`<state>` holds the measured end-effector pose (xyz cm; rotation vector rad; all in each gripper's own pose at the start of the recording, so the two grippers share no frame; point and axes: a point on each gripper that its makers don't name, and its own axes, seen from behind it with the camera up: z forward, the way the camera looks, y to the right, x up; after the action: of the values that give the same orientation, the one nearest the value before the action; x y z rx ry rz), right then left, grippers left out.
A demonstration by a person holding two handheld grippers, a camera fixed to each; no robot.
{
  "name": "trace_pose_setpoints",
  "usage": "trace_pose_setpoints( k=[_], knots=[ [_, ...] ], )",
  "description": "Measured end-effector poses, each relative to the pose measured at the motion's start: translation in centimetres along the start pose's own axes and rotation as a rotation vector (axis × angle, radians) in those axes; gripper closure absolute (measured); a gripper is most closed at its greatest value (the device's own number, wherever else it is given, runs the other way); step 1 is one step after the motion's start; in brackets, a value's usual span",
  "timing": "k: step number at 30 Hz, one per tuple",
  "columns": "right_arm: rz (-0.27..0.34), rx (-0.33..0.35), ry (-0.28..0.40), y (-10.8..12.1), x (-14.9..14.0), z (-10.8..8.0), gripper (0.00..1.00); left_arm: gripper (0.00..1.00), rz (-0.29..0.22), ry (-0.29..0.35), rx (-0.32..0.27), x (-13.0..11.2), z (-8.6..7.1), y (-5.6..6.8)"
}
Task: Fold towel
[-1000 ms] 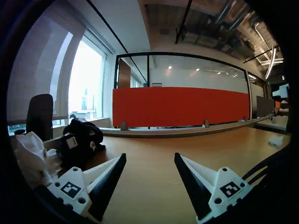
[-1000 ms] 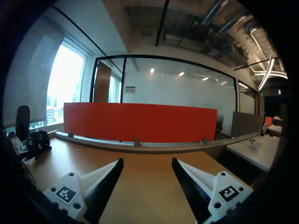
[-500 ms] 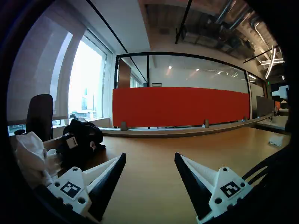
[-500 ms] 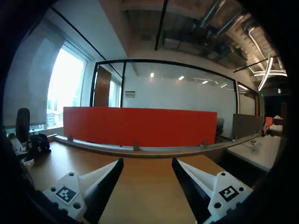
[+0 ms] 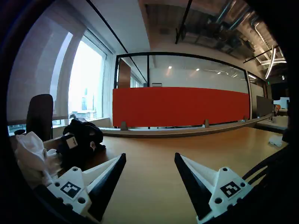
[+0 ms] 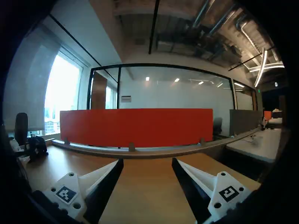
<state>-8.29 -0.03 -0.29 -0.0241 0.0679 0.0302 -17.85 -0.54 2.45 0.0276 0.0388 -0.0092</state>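
Note:
A crumpled white towel lies at the left end of the wooden table, beside a black bundle. My left gripper stands open low over the table, to the right of the towel, with nothing between its fingers. In the right gripper view my right gripper is open too, over bare wood. Far off at the left of that view sit the black bundle and a bit of white cloth.
A red divider panel runs along the table's far edge, seen also as the red panel in the right gripper view. A dark office chair stands by the window at left. A small white object lies at the table's right.
The right gripper view has tilted and risen a little, so the divider and desks sit lower and farther. The left gripper has stayed still.

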Motion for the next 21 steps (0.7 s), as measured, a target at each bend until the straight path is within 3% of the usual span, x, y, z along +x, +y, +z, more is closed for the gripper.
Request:
trace_pose_setpoints(
  k=[8, 21],
  knots=[
    [0.039, 0.009, -0.021, 0.2, -3.0, 0.0, 0.0, 0.04, 0.0, 0.0, 0.0, 0.0, 0.0, 0.1],
    [0.031, 0.035, -0.041, -0.1, -6.6, 0.1, 0.0, 0.04, 0.0, 0.0, 0.0, -0.1, 0.0, 0.1]
  ],
)
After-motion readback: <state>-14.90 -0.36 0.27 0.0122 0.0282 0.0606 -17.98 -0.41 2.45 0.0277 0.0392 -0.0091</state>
